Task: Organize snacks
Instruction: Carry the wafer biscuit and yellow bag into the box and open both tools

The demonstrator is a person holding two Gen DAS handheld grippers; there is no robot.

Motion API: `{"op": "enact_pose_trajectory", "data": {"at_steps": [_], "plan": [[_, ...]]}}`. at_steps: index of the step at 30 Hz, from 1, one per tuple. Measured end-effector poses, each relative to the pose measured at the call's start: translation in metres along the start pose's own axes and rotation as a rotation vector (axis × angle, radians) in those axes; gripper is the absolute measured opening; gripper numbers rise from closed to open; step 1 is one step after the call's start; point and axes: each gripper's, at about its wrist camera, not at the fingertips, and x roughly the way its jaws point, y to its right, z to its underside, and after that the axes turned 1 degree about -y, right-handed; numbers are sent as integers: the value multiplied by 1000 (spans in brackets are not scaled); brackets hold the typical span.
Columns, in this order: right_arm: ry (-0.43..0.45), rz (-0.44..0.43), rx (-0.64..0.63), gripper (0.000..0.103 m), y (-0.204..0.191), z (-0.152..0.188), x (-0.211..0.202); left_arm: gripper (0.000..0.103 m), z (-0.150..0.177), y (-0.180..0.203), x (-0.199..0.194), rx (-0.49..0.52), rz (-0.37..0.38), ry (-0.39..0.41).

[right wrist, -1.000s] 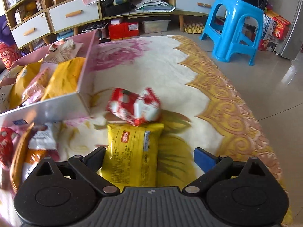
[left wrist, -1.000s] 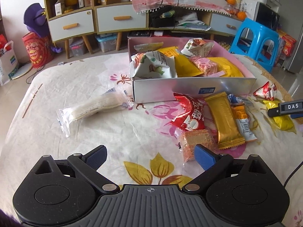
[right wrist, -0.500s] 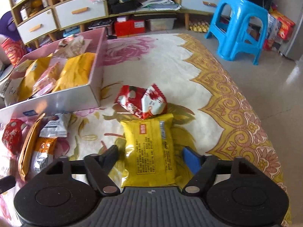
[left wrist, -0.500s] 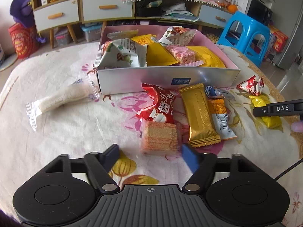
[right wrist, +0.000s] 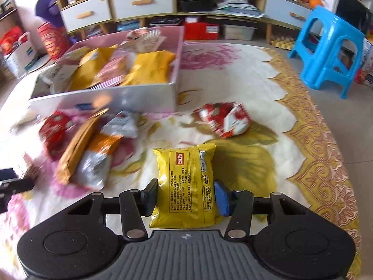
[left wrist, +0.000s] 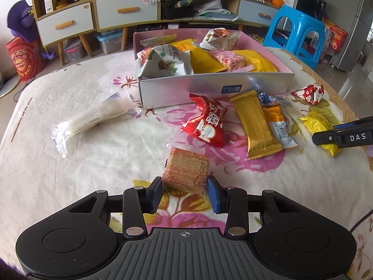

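My left gripper (left wrist: pixel 185 192) is shut on a clear-wrapped wafer block (left wrist: pixel 185 170), which is tilted up off the floral cloth. My right gripper (right wrist: pixel 185 194) is shut on a yellow snack pack (right wrist: pixel 185 179); that pack also shows at the right of the left wrist view (left wrist: pixel 317 123). A pink box (left wrist: pixel 209 88) holds several snacks and stands beyond both grippers; it also shows in the right wrist view (right wrist: pixel 112 98). In front of it lie a red pack (left wrist: pixel 206 122), a gold bar (left wrist: pixel 257 123) and an orange-and-white pack (left wrist: pixel 278 123).
A long white roll in clear wrap (left wrist: pixel 98 116) lies left of the box. A red-and-white packet (right wrist: pixel 223 119) lies right of the box. A blue stool (right wrist: pixel 326 49) stands off the right edge. Cabinets (left wrist: pixel 116 16) line the back.
Both grippers closed from open: the left onto the wafer block, the right onto the yellow pack. The wafer block is now tipped up. The right view swung left and is blurred.
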Motion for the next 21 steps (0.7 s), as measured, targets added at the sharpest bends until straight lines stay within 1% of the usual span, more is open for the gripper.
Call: {"op": "enact_pose_trajectory", "data": {"at_steps": [4,5,7,9,15,19,21], "plan": [[-2,-35,-40,42,-12,10,-6,39,6,-6,-3,2,15,14],[0,-34,-53,42,-15,11,-6,43,8,-6,-4,4,13,20],[3,-30,-74,42,-18,14,-8,44,9,-5,-3,5,14,28],[1,-31,-80,44,-19,16,-8,47,10,-3,-3,11,12,32],[-10,-37,-88,46,-17,19,-14,49,8,-3,0,19,6,42],[-19,-36,-82,45,-16,21,-13,49,6,0,2,33,-3,49],[-18,-31,-85,42,-17,21,-14,41,5,2,1,46,-13,47]]}}
